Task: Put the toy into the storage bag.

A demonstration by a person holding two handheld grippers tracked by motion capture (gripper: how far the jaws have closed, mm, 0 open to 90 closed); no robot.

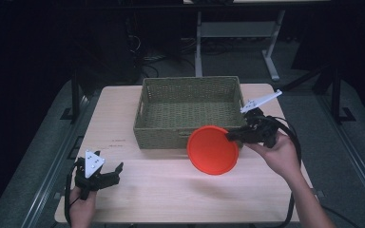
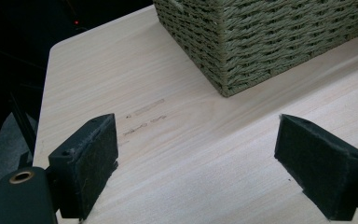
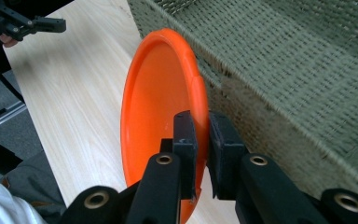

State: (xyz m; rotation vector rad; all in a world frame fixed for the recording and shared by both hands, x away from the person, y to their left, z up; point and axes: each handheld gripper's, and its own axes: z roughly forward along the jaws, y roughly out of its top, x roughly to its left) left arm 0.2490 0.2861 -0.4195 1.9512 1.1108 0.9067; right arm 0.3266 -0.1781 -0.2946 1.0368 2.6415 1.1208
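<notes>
The right gripper clamps the rim of an orange plate, holding it tilted up on edge above the counter, just in front of the near wall of the woven basket. In the right gripper view the two black jaws pinch the plate's raised rim from either side, one pad inside the dish and one behind it, and the basket's green-grey weave stands right alongside the plate's back. Whether the plate's rim touches the basket wall cannot be told. The person's right hand wraps the gripper body, with a cable trailing off past the wrist.

The left gripper sits low at the near left corner of the counter, well apart from the plate, its jaws spread wide with nothing between them. In the left gripper view its felt pads frame bare pale wood, and the basket's corner rises farther off. The left hand holds it at the counter's edge.
</notes>
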